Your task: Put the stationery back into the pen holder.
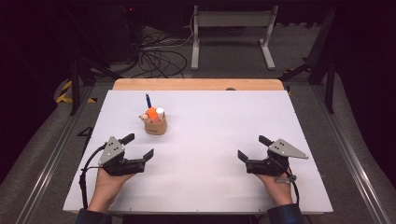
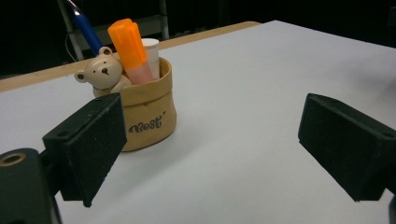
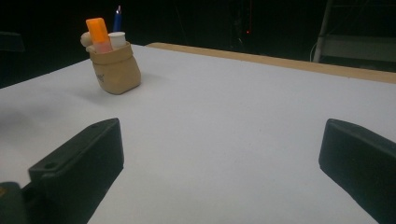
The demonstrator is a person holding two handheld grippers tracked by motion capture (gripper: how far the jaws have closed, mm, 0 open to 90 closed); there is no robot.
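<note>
Near the surface's front edge, the left gripper (image 1: 138, 147) and right gripper (image 1: 252, 147) rest with jaws released, holding nothing. Farther back, left of centre, stands the tan fabric pouch (image 1: 156, 125) holding an orange highlighter (image 2: 130, 50). Probably best: bring the nearer left gripper in slowly, keeping the soft pouch from tipping.

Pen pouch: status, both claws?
Left claw open, empty, just short of the tan pouch. Right claw open, empty, far off. Pouch upright, marker, pen, bear inside. Path clear.
</note>
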